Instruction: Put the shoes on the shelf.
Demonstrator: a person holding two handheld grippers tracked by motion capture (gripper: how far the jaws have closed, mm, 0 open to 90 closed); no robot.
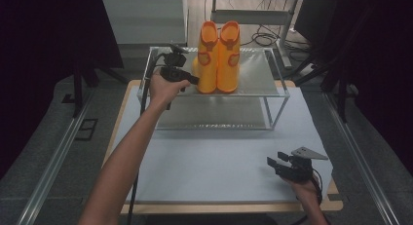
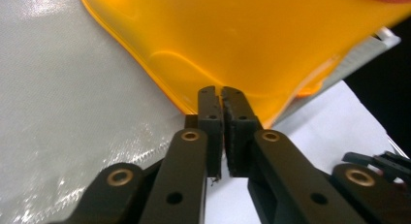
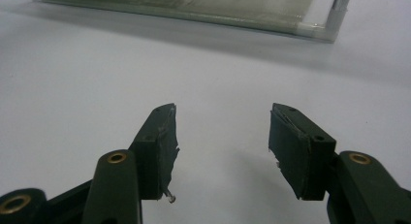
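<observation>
Two orange rubber boots (image 1: 218, 57) stand upright side by side on the top shelf of a clear two-level rack (image 1: 260, 79). My left gripper (image 1: 195, 80) reaches in from the left at the foot of the nearer boot. In the left gripper view its jaws (image 2: 223, 95) stand almost together with only a thin slit and nothing between them, their tips at the lower edge of the orange boot (image 2: 242, 35). My right gripper (image 1: 273, 160) lies low over the white mat at the front right, and its jaws (image 3: 223, 132) are wide apart and empty.
The rack's lower shelf (image 1: 214, 115) holds nothing, and its front edge (image 3: 194, 13) shows ahead of the right gripper. White mat (image 1: 209, 161) covers the wooden table. Metal rails (image 1: 53, 157) run along both sides, and dark curtains and cables lie beyond.
</observation>
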